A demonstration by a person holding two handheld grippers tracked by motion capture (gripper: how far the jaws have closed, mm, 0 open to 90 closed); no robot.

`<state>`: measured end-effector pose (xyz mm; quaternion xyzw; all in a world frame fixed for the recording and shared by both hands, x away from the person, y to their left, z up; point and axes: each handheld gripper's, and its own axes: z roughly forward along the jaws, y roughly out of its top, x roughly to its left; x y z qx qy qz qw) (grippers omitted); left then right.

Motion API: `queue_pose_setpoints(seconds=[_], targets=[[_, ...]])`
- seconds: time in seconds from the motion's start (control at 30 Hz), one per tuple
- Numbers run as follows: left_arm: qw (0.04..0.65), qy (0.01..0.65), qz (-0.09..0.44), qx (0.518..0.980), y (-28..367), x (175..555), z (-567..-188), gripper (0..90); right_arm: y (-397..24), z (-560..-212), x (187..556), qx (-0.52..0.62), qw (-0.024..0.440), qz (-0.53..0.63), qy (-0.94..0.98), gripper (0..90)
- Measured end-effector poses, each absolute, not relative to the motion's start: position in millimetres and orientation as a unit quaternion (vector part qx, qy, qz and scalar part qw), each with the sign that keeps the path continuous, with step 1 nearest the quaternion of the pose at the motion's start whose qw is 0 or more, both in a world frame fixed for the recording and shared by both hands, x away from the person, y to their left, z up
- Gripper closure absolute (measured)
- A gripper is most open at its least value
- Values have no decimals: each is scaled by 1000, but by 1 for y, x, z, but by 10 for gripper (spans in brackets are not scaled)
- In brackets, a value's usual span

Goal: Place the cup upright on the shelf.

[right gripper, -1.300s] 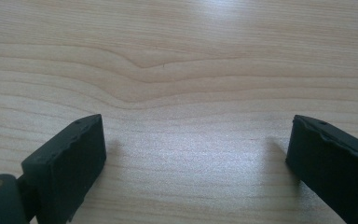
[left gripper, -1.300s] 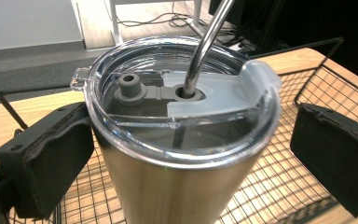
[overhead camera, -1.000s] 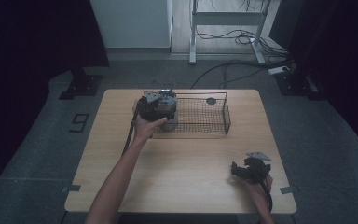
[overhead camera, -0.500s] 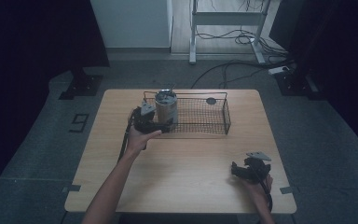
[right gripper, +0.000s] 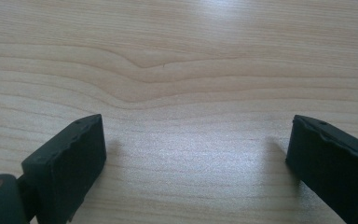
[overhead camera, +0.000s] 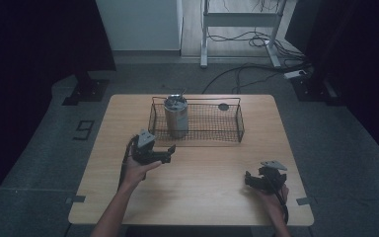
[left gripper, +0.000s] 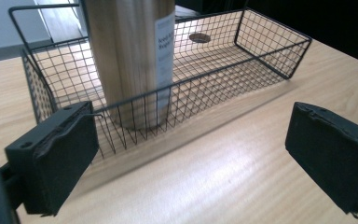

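So the left gripper (overhead camera: 169, 150) has let go and backed off toward the near side of the table (overhead camera: 207, 207). A second ago it was right up at the metal can (overhead camera: 176, 117), now its jaws are spread wide with nothing between them. The can stands upright inside the wire basket (overhead camera: 237, 129), at its left end, with a small dark disc (overhead camera: 223, 106) lying at the far right. Looks to me like the drop-off is done. The right gripper (overhead camera: 252, 178) hangs open over bare wood, well apart from everything.
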<state>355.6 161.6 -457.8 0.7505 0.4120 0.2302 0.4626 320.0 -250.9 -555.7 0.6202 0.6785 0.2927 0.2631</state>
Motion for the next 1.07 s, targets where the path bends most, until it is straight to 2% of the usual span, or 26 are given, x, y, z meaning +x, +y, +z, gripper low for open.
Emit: queue_pose_setpoints(seconds=[0.43,0.77,1.07], targets=[[439,437,213,756,184,317,-490,41,-251,-556,320,620,263,293,679,44],[433,446,206,756,193,306,-509,52,-251,-556,320,620,263,293,678,44],[441,450,209,748,194,303,-511,54,-251,-556,320,620,263,293,678,43]])
